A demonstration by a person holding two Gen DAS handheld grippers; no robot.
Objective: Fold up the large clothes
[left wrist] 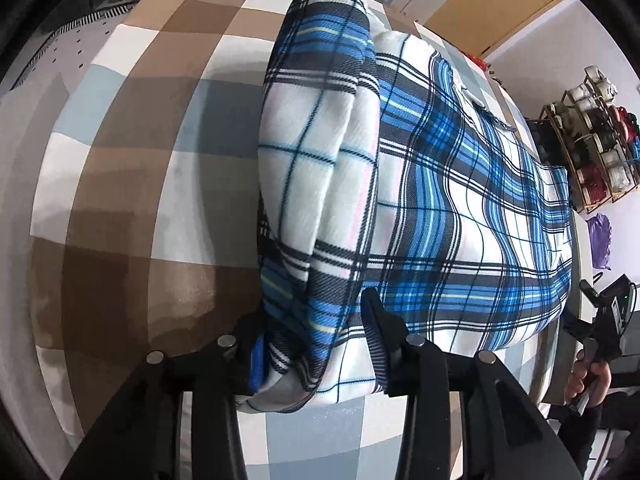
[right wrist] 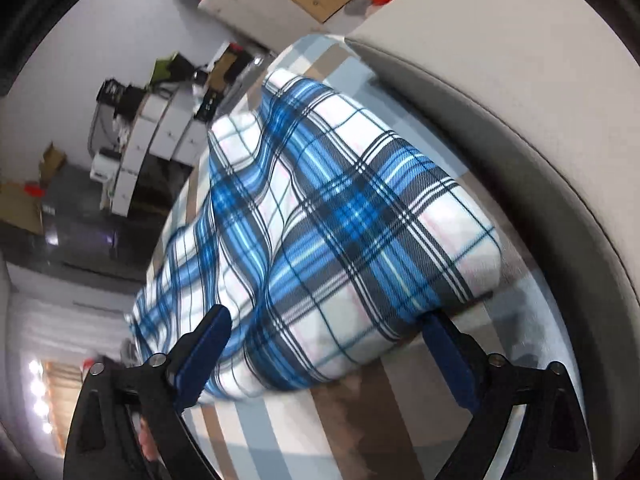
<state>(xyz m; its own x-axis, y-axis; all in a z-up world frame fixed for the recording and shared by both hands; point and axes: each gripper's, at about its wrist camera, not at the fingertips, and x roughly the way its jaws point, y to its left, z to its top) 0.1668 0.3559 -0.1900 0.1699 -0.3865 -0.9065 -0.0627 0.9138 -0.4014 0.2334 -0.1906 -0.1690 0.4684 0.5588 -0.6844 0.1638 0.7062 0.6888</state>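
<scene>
A blue, white and black plaid garment [left wrist: 440, 200] lies folded on a checked bed sheet [left wrist: 132, 168]. Its left side is doubled over into a thick rolled fold [left wrist: 320, 184]. My left gripper [left wrist: 312, 344] points steeply down at the near end of that fold. The fold sits between the fingers, and the right finger [left wrist: 374, 320] stands slightly off it, so the gripper is open. In the right wrist view the same garment [right wrist: 340, 220] fills the middle. My right gripper [right wrist: 328, 340] is wide open over its near corner, gripping nothing.
A grey padded headboard [right wrist: 520, 120] borders the bed on the right of the right wrist view. A rack of thread spools [left wrist: 592, 140] and a purple bag [left wrist: 600, 240] stand beyond the bed. White cabinets [right wrist: 152, 132] line the far wall. A person's hand [left wrist: 588, 376] holds the other gripper.
</scene>
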